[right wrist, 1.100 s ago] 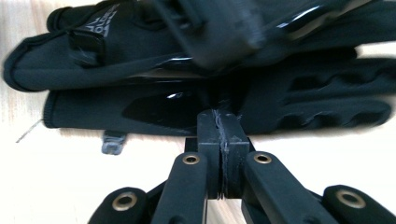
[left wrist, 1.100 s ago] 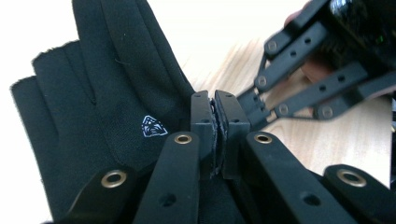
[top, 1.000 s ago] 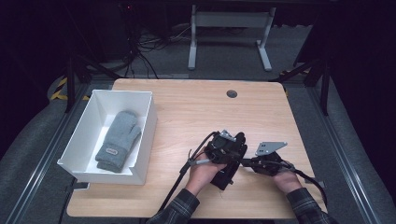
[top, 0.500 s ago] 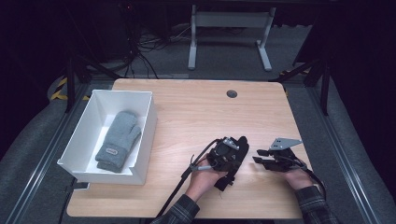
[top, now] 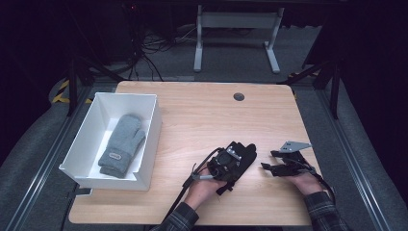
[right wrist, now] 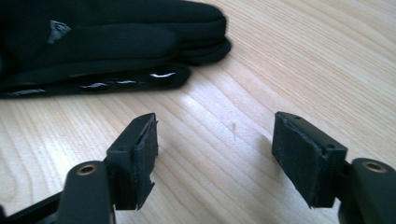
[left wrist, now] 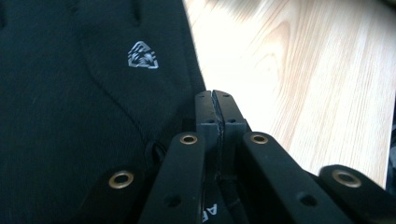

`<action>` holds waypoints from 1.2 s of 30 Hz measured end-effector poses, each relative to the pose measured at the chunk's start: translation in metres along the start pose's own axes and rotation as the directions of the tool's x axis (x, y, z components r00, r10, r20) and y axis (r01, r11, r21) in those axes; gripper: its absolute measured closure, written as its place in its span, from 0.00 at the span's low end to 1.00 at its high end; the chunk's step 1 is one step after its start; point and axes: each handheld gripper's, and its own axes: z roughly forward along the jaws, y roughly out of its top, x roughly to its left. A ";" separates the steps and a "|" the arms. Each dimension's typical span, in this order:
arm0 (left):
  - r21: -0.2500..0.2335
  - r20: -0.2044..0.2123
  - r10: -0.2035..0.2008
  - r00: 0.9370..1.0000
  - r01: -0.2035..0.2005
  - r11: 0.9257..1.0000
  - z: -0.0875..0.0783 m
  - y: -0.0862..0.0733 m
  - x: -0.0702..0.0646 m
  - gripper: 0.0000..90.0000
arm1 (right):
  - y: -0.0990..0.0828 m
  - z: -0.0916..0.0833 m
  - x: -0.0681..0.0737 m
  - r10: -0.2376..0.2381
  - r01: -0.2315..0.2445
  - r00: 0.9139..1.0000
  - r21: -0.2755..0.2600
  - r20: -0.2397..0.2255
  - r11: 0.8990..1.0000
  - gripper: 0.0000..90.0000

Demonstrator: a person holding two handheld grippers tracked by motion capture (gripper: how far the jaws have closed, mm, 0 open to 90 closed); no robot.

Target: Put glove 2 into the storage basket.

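Black glove (left wrist: 84, 93) cut off by frame edge

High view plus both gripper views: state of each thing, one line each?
black glove: flat on the table, beside the left gripper's closed tips; whether an edge is pinched, can't tell.
grey mitten: lying flat inside the white bin.
white bin: upright at the table's left edge, no lid.
left gripper: jaws shut, pads together.
right gripper: jaws have just been opening, nothing between them, apart from the glove.
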 end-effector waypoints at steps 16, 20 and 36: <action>0.018 -0.062 0.052 0.997 -0.051 0.999 -0.036 -0.035 0.011 1.00 | -0.005 0.003 -0.002 -0.006 0.007 1.000 -0.029 0.015 1.000 0.23; -0.001 -0.060 0.095 0.994 -0.095 0.995 -0.043 -0.034 0.011 0.93 | -0.005 0.003 -0.002 -0.007 0.008 1.000 -0.029 0.011 1.000 0.22; 0.018 -0.103 0.267 0.958 -0.267 0.964 -0.036 -0.001 0.034 0.30 | -0.005 0.003 -0.002 -0.007 0.007 1.000 -0.028 0.010 1.000 0.22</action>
